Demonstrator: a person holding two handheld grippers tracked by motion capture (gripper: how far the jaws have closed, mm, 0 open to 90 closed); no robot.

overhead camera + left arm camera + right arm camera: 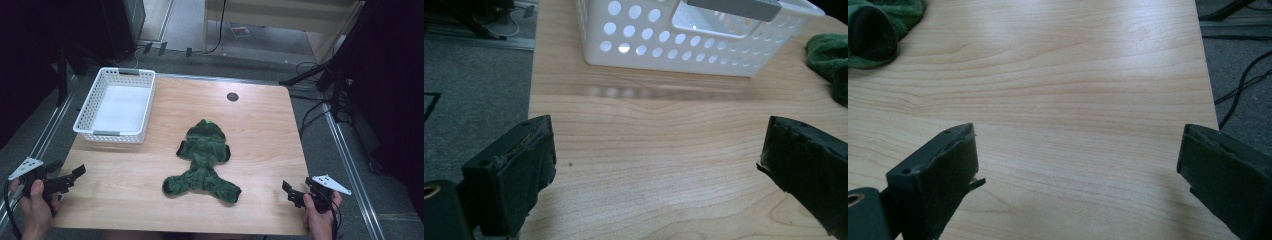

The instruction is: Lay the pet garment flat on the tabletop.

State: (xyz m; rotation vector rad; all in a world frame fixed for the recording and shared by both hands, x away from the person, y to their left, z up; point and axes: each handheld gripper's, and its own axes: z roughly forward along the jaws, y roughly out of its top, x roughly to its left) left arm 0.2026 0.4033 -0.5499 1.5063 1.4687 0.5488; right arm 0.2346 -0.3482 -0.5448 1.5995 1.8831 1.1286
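Observation:
A dark green fuzzy hooded garment [202,162] lies spread flat in the middle of the wooden table [260,125], hood toward the far side. My left gripper [70,179] hovers at the table's front left corner, open and holding nothing. In the left gripper view its jaws [656,140] stand wide apart over bare wood, with the garment's edge [831,60] at the right. My right gripper [291,194] is near the front right corner, open and holding nothing. Its jaws [1075,145] frame bare wood, with a garment cuff [898,12] at the top left.
An empty white perforated basket [114,136] stands at the back left of the table, close ahead of the left gripper [664,45]. A black round grommet [232,96] sits near the far edge. Cables [312,115] lie on the floor to the right.

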